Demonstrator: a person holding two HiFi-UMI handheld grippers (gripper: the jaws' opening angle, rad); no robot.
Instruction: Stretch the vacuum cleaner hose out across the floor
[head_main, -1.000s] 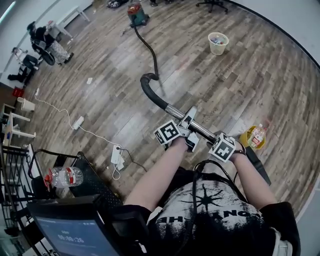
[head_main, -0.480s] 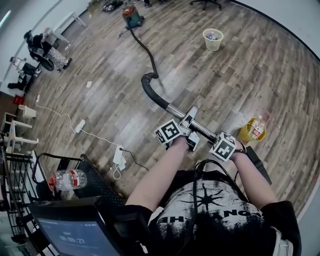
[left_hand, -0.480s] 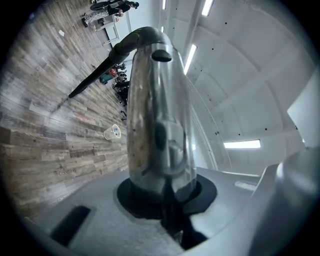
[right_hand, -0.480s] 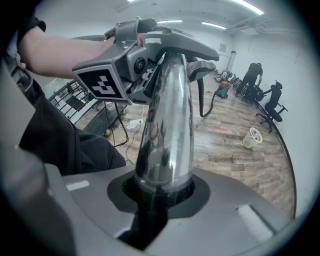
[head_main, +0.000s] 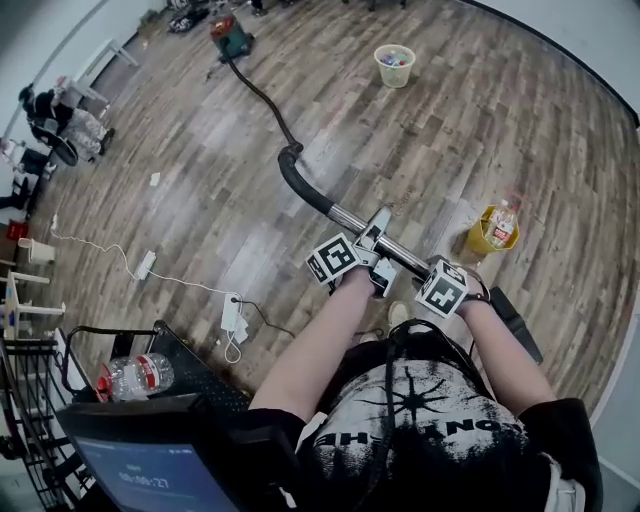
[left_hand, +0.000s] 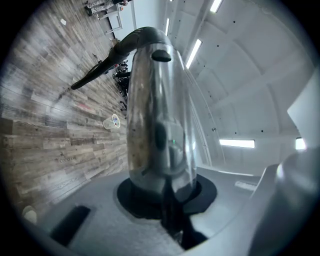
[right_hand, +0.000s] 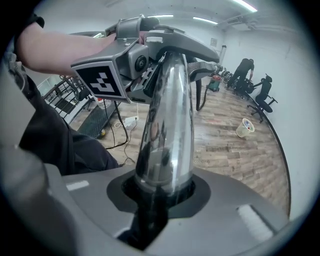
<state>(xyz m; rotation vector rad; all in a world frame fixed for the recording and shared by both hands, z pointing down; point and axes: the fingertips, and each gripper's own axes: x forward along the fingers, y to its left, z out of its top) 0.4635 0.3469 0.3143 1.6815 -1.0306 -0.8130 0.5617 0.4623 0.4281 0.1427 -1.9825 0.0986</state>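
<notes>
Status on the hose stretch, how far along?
Done: hose runs from the vacuum in a long, nearly straight line over the floor. In hand: left hand-held gripper and right hand-held gripper both clamp the wand. Left: a slight curve to pull out, then likely lay the wand down.

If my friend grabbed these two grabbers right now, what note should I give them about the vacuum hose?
Left gripper: shut on the shiny tube, at the end nearer the hose.
Right gripper: shut on the tube too, farther down, closer to the person.
Things: the hose runs from the tube's black bend across the floor to the vacuum, far off.
Done: the hose is mostly pulled out, with only a gentle curve in it.
Left: probably pull away from the vacuum until that curve straightens.
</notes>
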